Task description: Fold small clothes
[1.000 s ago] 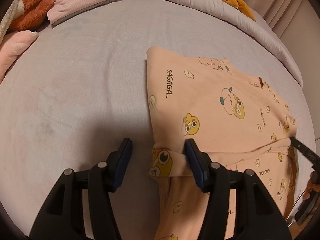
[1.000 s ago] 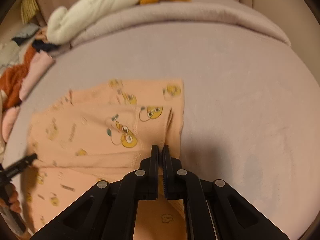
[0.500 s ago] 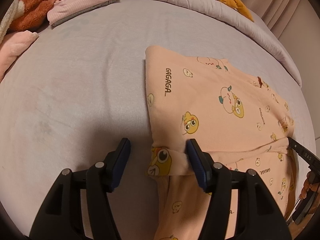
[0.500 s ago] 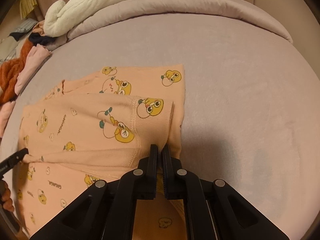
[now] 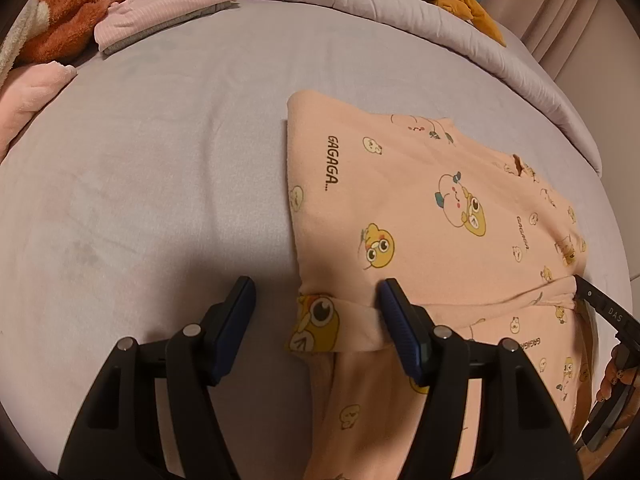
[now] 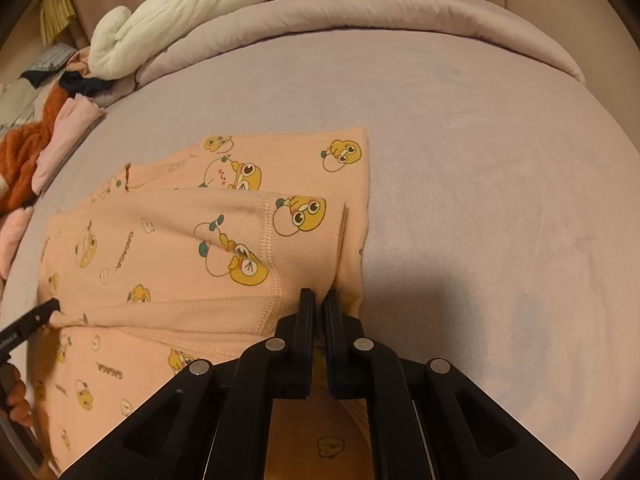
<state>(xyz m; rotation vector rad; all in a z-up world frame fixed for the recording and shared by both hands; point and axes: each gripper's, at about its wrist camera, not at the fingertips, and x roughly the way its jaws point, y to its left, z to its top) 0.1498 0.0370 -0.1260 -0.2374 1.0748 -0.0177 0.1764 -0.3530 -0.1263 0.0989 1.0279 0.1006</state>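
Note:
A peach child's garment (image 5: 432, 216) with yellow cartoon prints lies on the lilac bed sheet (image 5: 160, 184). It also shows in the right wrist view (image 6: 168, 248). My left gripper (image 5: 316, 312) is open, its jaws wide apart around the garment's folded left edge, the right finger (image 5: 396, 312) resting on the cloth. My right gripper (image 6: 319, 300) is shut on the garment's folded edge near its right side. The right gripper's tip (image 5: 600, 304) shows at the right of the left wrist view.
A pile of clothes lies at the far left: a folded pink piece (image 5: 168, 12), an orange-brown fleece (image 5: 72, 8) and a pink fleece (image 5: 28, 96). A white plush toy (image 6: 180, 20) with orange parts lies on the rolled lilac blanket (image 6: 400, 16) at the back.
The right gripper has drawn the folded edge up, lifting the fold higher over the garment. The left gripper has stayed open in the same place.

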